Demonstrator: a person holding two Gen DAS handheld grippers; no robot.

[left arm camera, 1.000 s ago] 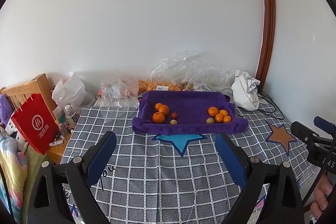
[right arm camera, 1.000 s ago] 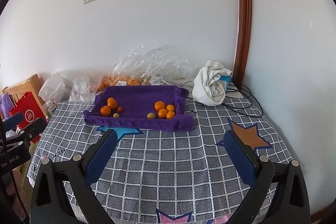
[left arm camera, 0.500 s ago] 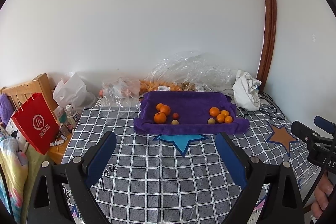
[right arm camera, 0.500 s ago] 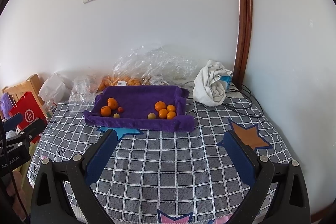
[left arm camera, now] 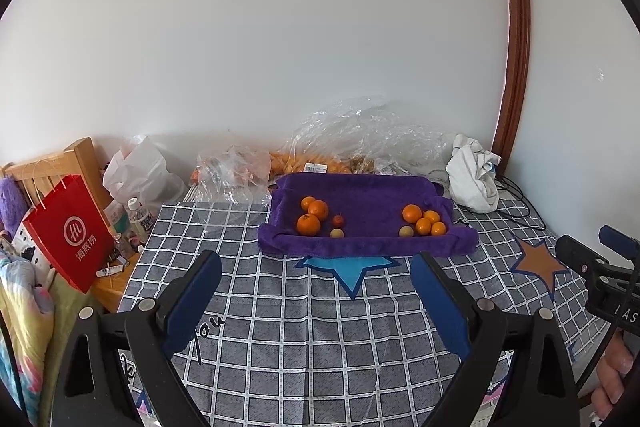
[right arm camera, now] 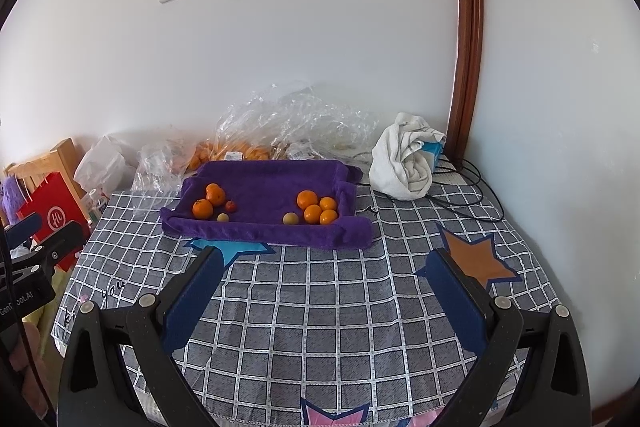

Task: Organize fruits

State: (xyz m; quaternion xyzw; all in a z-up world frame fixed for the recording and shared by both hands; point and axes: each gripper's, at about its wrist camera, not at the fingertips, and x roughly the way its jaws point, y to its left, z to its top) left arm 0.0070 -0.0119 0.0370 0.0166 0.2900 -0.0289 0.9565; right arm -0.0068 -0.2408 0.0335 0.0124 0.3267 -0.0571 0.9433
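Left hand-held gripper [left arm camera: 316,269]: jaws spread wide, nothing between them; right hand-held gripper [right arm camera: 324,265]: likewise apart and empty; both hover above the checked cloth [right arm camera: 320,307] on the counter, well short of the fruit. The purple towel tray [left arm camera: 360,247] lies straight ahead of both, its long axis running left to right; inside, a left cluster of oranges [left arm camera: 309,223] with a small red fruit [left arm camera: 338,220] and a pale one [left arm camera: 337,233]; a right cluster of oranges [right arm camera: 318,209] beside another pale fruit [right arm camera: 290,218]. Judged by framing, neither is clearly nearer. Only the left view shows the red paper bag [left arm camera: 68,231] whole; the right view shows the white cloth bundle [right arm camera: 404,163] more fully.
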